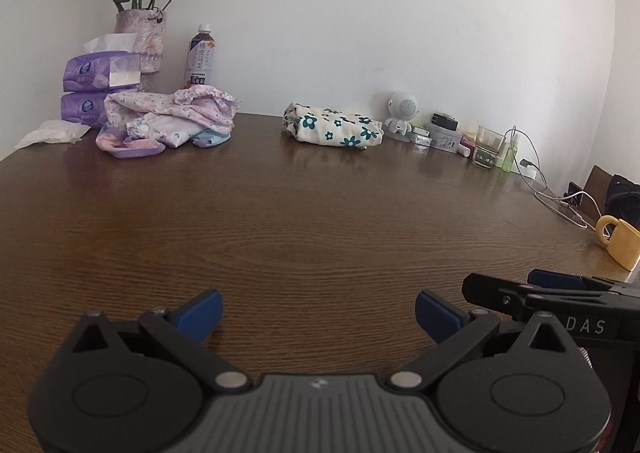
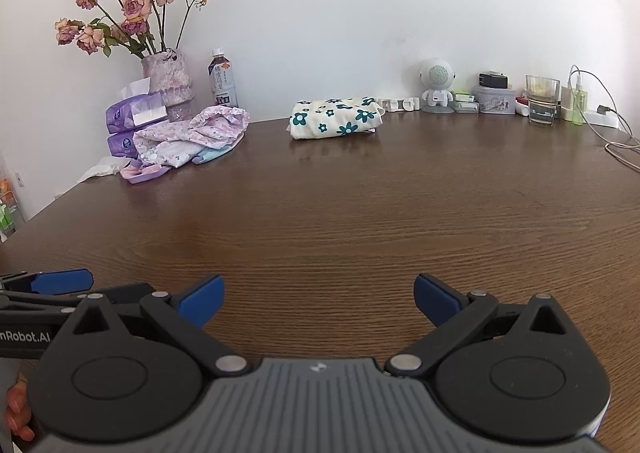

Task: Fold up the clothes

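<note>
**A:** Brown wood-grain desk (image 1: 320, 221), bare in front of me. Both tools low at the near edge: left tool (image 1: 319, 315) spread wide, holding nothing; right tool (image 2: 319, 301) the same.

**B:** Where are the clothes?

**A:** Far side, by the wall. Loose heap of pink and lilac floral garments (image 1: 172, 119) at the far left, in front of the purple tissue packs (image 1: 96, 87). Cream bundle with teal flowers (image 1: 334, 127) is already folded, far centre.

**B:** Handling?

**A:** My guess: thin cotton, light, limp, no stiffness. It'll drape and bunch; layers may drag each other out. Pads should bite fine.

**B:** Grip point?

**A:** I'd take the ruffled hem on top (image 2: 224, 119), one layer only, then find a second corner with the other tool. Glass tumbler (image 2: 542, 101) and cables sit well clear, at the far right.
</note>
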